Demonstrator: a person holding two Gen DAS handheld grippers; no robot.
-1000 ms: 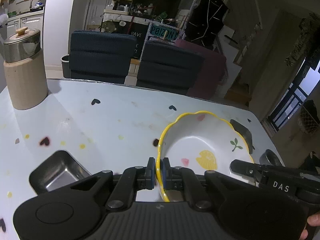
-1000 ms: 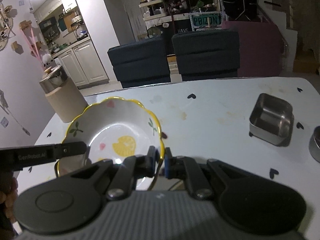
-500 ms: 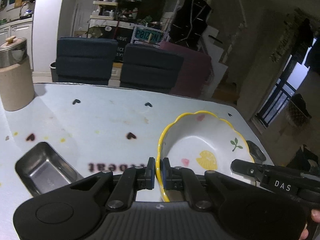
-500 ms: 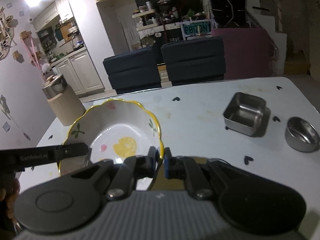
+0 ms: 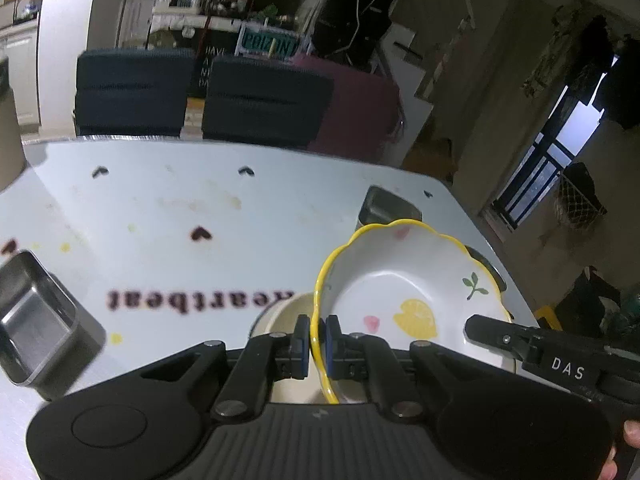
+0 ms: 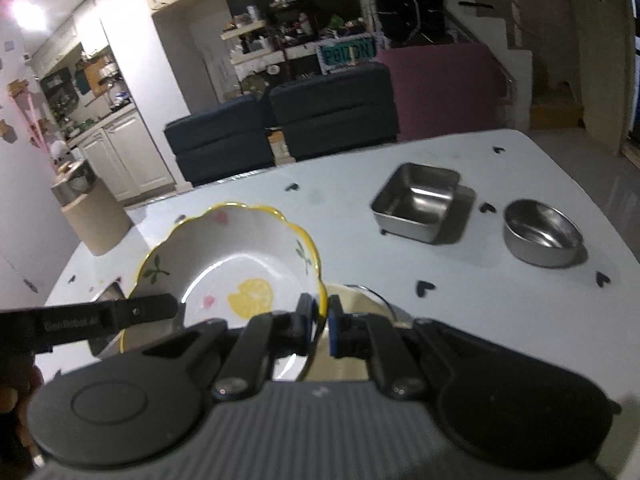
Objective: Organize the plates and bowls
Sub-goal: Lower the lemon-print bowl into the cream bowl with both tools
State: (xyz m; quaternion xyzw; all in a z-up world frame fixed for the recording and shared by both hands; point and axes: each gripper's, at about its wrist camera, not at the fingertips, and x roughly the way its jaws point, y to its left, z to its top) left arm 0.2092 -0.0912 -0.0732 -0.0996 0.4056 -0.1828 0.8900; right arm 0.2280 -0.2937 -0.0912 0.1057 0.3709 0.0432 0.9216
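A white bowl with a scalloped yellow rim and a lemon print is held between both grippers above the white table. My left gripper is shut on its left rim. My right gripper is shut on its right rim, and the bowl also shows in the right wrist view. A beige plate or bowl lies right under it, partly hidden; it also shows in the right wrist view.
A square steel tray and a round steel bowl stand on the right of the table. Another steel tray sits at the left. A beige canister with a steel lid stands far left. Dark chairs line the far edge.
Both grippers have carried the yellow-rimmed bowl across the table and back toward the near side. The beige dish has come into view under it.
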